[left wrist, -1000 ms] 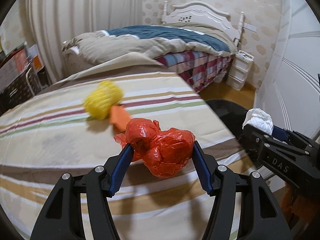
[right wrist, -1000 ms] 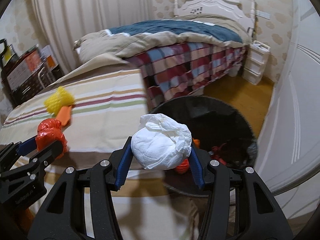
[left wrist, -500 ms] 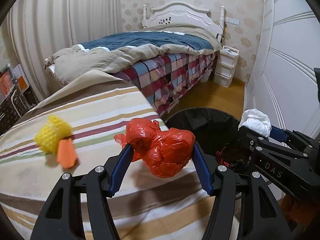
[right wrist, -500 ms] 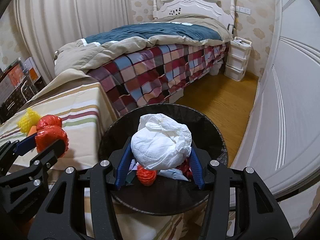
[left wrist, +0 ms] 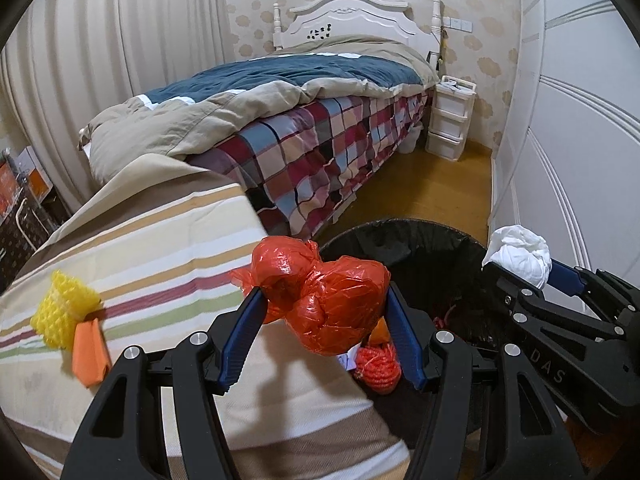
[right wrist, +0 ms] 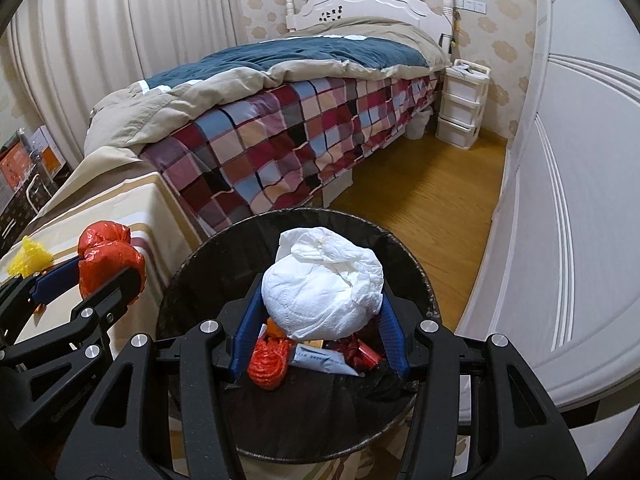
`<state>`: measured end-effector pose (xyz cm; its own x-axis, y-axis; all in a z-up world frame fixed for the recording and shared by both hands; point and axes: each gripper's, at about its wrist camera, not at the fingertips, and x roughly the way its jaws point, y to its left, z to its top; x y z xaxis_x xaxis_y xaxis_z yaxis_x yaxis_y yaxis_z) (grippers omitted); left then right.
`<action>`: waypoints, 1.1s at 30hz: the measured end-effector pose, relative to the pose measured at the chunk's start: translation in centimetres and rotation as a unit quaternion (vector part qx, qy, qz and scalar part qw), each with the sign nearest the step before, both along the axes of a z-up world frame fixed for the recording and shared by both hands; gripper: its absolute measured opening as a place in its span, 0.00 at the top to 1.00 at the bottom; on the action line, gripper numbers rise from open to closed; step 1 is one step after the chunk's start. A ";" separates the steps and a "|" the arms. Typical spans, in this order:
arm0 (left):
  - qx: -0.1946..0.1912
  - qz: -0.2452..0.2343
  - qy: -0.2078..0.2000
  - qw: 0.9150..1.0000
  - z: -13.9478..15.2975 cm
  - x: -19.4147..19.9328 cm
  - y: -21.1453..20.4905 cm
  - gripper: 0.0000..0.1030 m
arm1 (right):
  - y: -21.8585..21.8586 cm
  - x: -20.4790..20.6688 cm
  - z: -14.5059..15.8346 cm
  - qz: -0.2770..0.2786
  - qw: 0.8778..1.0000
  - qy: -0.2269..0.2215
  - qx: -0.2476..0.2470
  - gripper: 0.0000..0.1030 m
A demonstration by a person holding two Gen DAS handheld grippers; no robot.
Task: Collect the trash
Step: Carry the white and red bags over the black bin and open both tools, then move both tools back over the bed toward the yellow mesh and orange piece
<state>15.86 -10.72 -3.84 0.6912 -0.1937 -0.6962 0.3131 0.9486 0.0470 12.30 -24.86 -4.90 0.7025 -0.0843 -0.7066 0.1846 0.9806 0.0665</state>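
1. Left wrist view: the left claw (left wrist: 324, 320) is clenched on a crumpled red plastic bag (left wrist: 324, 300), its blue pads pressing both sides. The bag hangs over the edge of the striped-cloth table (left wrist: 160, 248), right at the near rim of the round black-lined trash bin (left wrist: 420, 240).
2. The risk here is an early release. The bag appears to sit above the rim rather than the bin's middle, so if let go now it could catch on the edge and fall to the wooden floor (left wrist: 432, 188) or back onto the table.
3. A yellow foam net sleeve (left wrist: 62, 312) and an orange scrap of paper (left wrist: 91, 352) lie on the table, touching each other, not yet collected. The task is therefore judged unfinished.
4. The right claw (left wrist: 520, 268) shows at the right edge of this view, gripping its white wad above the bin's far side. The two claws are near each other, and a careless swing could knock them together.
5. Right wrist view: the right claw (right wrist: 320, 312) is clamped on a crumpled white tissue wad (right wrist: 324, 280), which hangs well inside the bin's opening (right wrist: 400, 248). Orange netting (right wrist: 268, 364) and wrappers already lie within.
6. Dropping here looks safe. The light tissue could cling to a pad, though.
7. The left claw (right wrist: 100, 276) with the red bag (right wrist: 108, 256) appears at the left, outside the bin's rim, which supports the worry in point two.
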 end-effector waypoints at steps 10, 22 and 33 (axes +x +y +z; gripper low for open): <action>0.008 0.001 0.008 1.000 -0.5 0.4 -0.5 0.28 | -1.0 0.2 -0.7 -0.020 1.000 0.002 -0.004 0.37; 0.012 0.020 -0.014 1.000 0.6 -0.7 0.9 0.21 | -0.9 -1.0 -0.1 -0.031 0.999 -0.008 -0.004 0.28; 0.010 0.062 -0.026 0.998 1.6 -3.2 6.0 0.21 | 2.6 -2.5 0.7 -0.001 1.000 -0.013 0.003 0.24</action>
<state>12.69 -4.71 -2.27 0.7437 -0.0910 -0.6623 0.1901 0.9786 0.0791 9.83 -22.30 -4.23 0.7205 -0.0819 -0.6886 0.1842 0.9799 0.0762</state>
